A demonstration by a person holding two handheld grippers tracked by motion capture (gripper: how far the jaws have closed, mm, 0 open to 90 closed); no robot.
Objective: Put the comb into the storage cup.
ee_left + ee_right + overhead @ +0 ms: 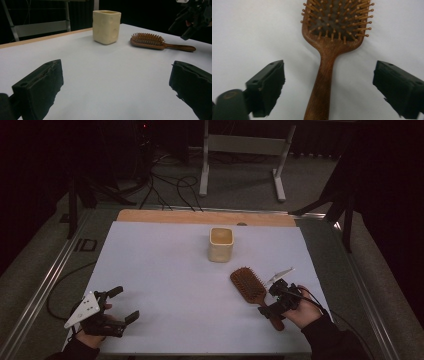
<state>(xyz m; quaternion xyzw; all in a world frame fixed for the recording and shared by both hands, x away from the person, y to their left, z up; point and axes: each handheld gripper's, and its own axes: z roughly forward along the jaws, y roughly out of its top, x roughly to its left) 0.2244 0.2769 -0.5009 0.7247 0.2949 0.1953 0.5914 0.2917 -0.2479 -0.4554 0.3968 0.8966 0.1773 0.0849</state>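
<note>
The table (165,270) is covered by a white sheet, with a strip of bare wood along its far edge. Near the middle of that far edge stands a cream square cup (220,244), upright with its mouth up, apart from everything else and so easy to reach from either side. The wooden hairbrush (252,292) lies flat toward the near right corner, bristles up, head pointing at the cup and handle toward the near edge, which puts the handle straight in line with the right hand. The right tongs (329,85) hang over that handle, one jaw on each side; they gape wide and the pads are clear of the wood, so the brush rests on the table under its own weight. The left tongs (122,305) sit near the near left corner, spread wide and empty, well away from the brush, likely just waiting.
</note>
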